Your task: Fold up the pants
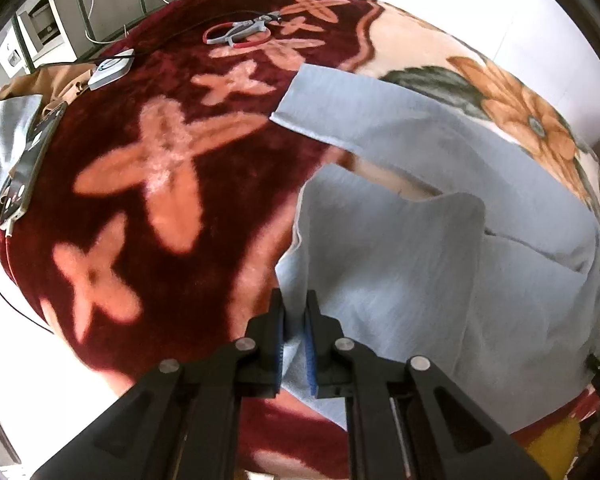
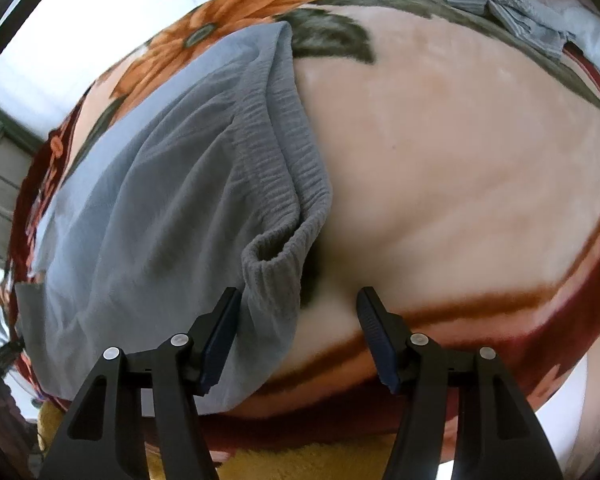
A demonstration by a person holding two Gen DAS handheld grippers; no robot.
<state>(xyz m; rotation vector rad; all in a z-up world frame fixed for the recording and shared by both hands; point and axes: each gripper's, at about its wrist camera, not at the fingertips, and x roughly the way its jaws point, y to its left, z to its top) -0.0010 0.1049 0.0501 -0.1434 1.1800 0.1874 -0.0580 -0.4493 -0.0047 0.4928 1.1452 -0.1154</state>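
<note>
Grey pants (image 1: 440,248) are lying on a flowered blanket (image 1: 160,168). Left gripper (image 1: 295,320) jaws are clenching a pant-leg edge; right gripper (image 2: 298,320) jaws are gaping, released, around the waistband (image 2: 284,168).

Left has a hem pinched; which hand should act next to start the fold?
Right, probably. The left gripper is already shut on the pants, while the right gripper stands open with the waistband corner between its fingers, ungripped. Closing it there would likely ready both ends for lifting.

pants (image 2: 148,184) cut off lower left, folded clothes (image 2: 496,0) cropped at top
</note>
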